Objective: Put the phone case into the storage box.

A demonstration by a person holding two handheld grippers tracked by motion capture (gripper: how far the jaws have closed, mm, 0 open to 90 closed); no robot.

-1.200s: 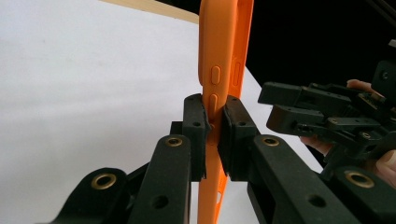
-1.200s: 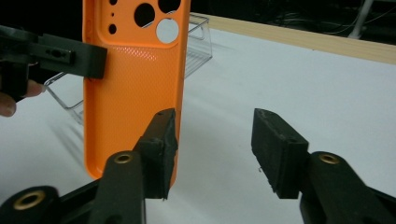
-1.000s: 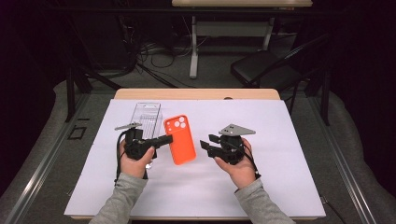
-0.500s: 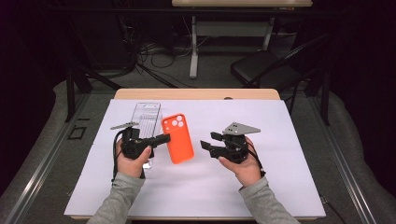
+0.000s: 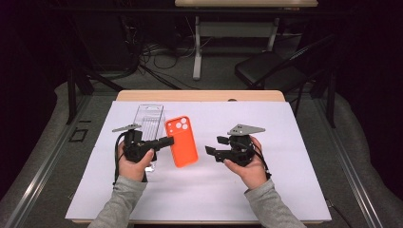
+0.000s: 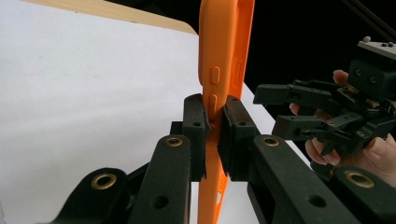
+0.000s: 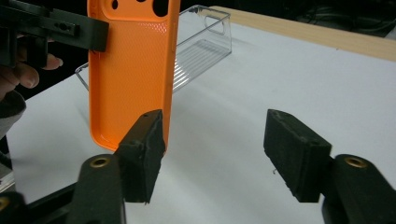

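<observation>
The right tool (image 5: 212,145) drew a little away from the orange phone case (image 5: 181,140), to the right in the high view; its jaws had just been opening, with nothing between them

Clear plastic box (image 5: 148,122) on white sheet (image 5: 294,142); folding chair (image 5: 266,71) beyond wooden table (image 5: 199,95).

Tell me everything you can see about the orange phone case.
The orange phone case looks like soft matte silicone, with round camera holes near its top and raised side buttons on one edge. It is empty. The left gripper is shut on that edge, its pads pressing both faces. The right gripper stands apart, not touching it. A clear plastic box lies behind it.
</observation>
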